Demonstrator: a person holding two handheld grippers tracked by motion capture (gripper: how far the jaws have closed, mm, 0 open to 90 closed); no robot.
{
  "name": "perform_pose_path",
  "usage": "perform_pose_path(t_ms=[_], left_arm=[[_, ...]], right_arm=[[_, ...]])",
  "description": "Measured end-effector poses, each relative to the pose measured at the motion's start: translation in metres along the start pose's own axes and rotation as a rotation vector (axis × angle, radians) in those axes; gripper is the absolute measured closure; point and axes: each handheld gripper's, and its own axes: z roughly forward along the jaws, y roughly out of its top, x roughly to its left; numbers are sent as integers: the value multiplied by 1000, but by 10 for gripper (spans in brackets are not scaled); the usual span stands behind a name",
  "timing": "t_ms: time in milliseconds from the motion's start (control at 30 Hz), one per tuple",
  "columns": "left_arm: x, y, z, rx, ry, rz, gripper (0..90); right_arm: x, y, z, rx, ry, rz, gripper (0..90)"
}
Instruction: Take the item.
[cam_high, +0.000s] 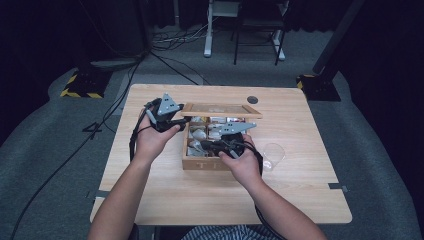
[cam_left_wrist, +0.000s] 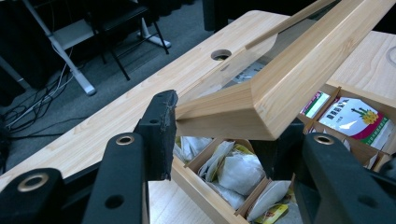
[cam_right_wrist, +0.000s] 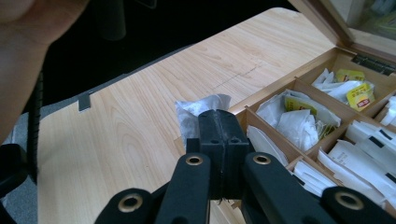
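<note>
The white tea bag is pinched between the closed jaws of the right gripper, poking out past the jaw tips toward 11 o'clock in the right gripper view, its long axis roughly in line with the jaws. It hangs over the near-left edge of the wooden tea box, just outside the compartments. The left gripper is clamped on the corner of the box lid, holding it raised; in the high view it sits at 9 o'clock from the box, so the right hand is nearer the tea bag.

Dim room, soft shadows, close views blurred
</note>
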Motion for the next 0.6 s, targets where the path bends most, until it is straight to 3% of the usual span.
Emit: perform_pose_path(t_ms=[333, 600], left_arm=[[-2, -1, 0, 8, 1, 3, 534], [-2, 0, 0, 6, 9, 2, 533]], right_arm=[[0, -3, -25, -9, -24, -9, 900], [-7, -8, -60, -37, -71, 6, 900]])
